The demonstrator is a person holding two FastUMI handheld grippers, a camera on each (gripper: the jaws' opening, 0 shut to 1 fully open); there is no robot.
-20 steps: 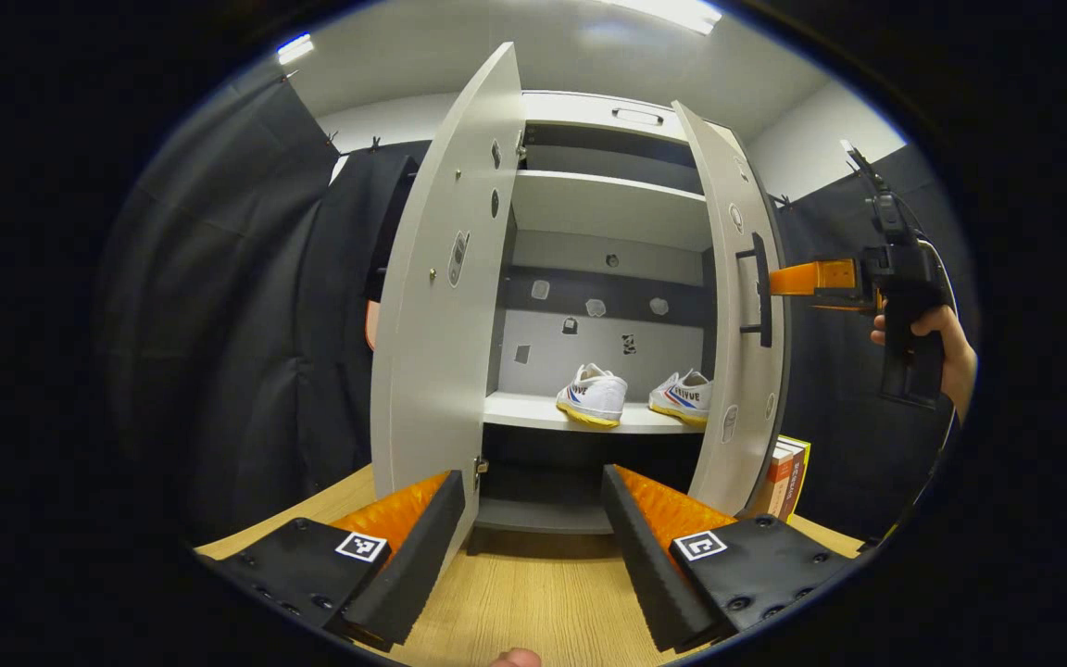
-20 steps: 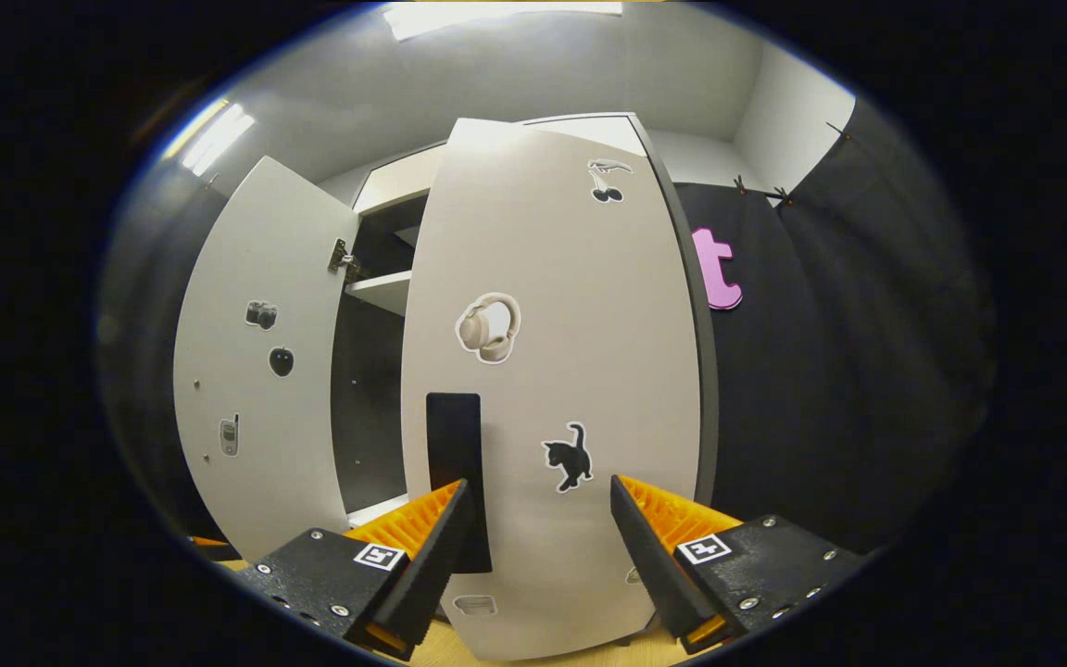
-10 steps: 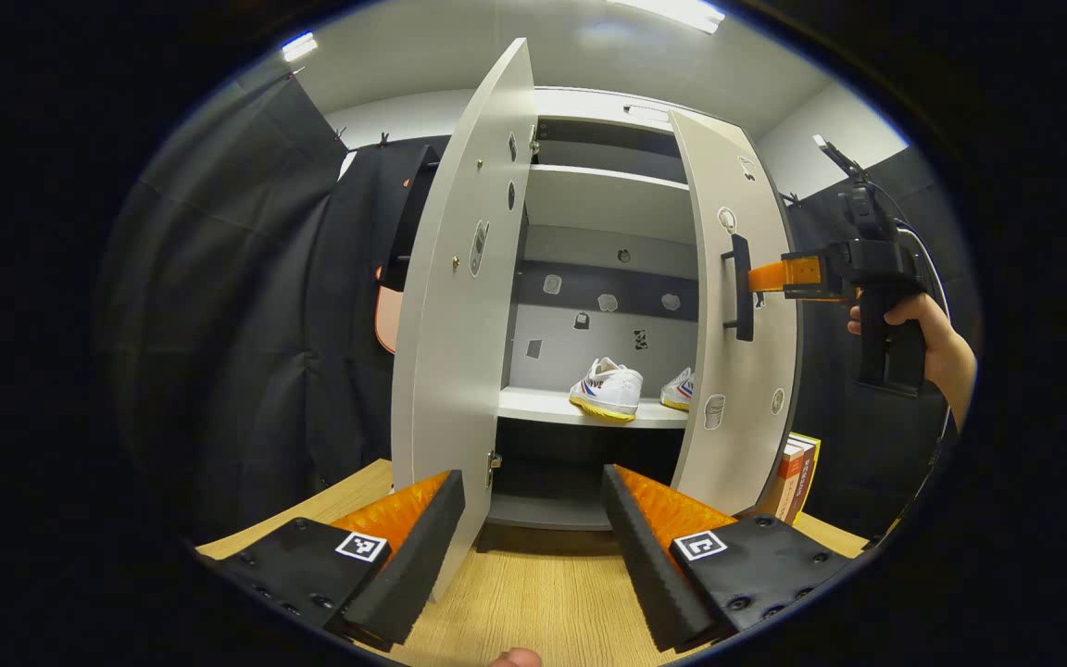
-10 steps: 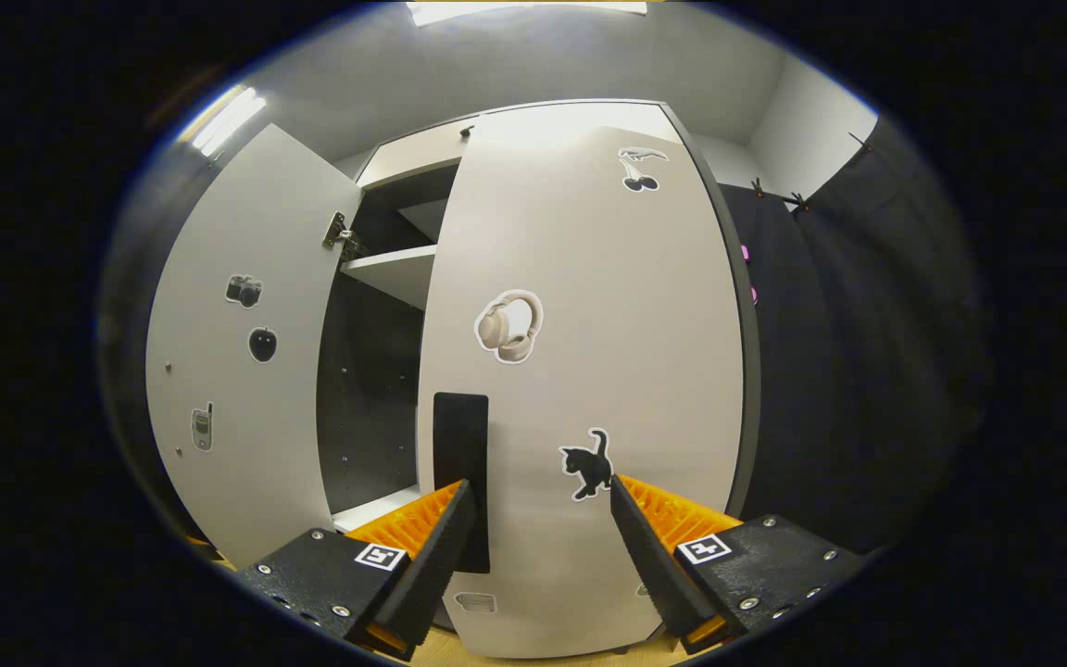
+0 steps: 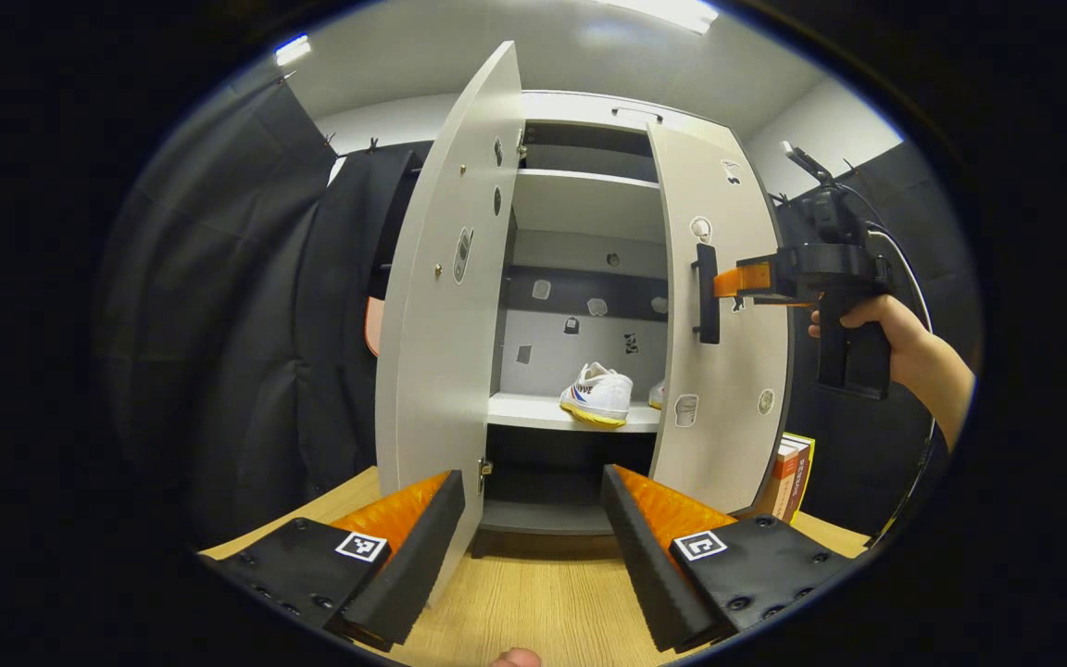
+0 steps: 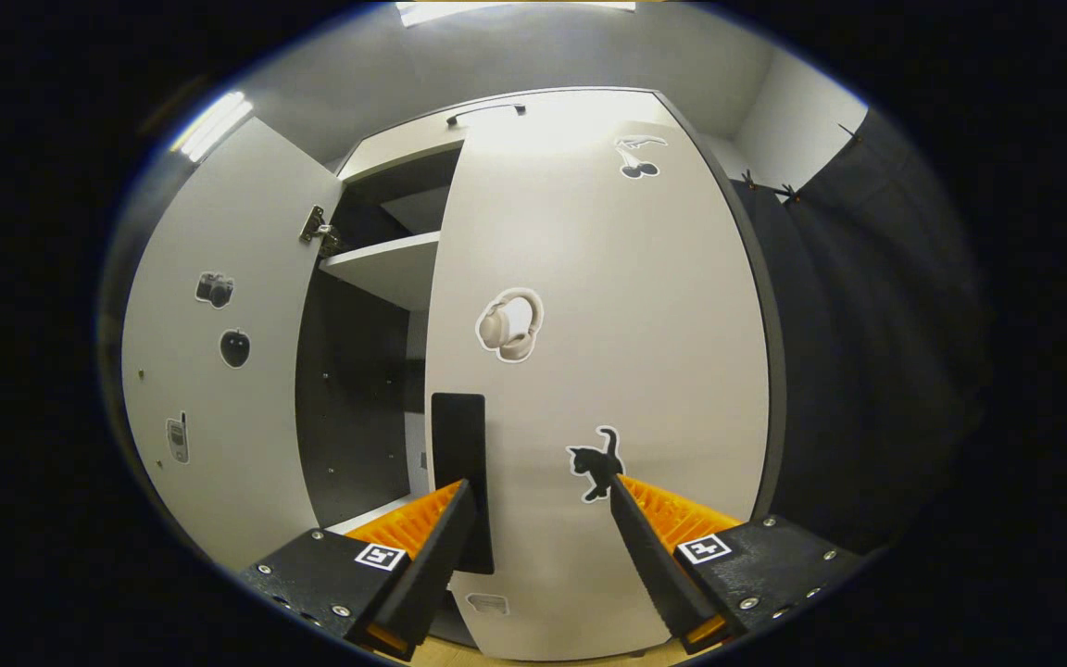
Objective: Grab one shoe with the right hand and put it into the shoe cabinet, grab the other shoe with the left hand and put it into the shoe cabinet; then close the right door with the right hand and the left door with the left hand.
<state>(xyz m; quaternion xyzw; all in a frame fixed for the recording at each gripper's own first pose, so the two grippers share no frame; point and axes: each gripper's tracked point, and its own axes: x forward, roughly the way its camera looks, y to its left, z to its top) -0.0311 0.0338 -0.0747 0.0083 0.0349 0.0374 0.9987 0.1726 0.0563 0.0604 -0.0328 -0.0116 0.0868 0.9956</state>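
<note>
Right gripper [image 6: 538, 519], fingers spread and gripping nothing, is pressing against the right door [image 6: 608, 371] beside its handle [image 6: 459, 463]. Left gripper [image 5: 533, 519] is hanging open, empty. One shoe [image 5: 596, 394] is sitting on the cabinet shelf [image 5: 533, 412]; the door is hiding nearly all of the other shoe [image 5: 657, 395].

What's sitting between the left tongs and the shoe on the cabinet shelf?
In the left gripper view, only bare wooden tabletop and the cabinet's dark lower opening lie between the left tongs and the shoe.
</note>
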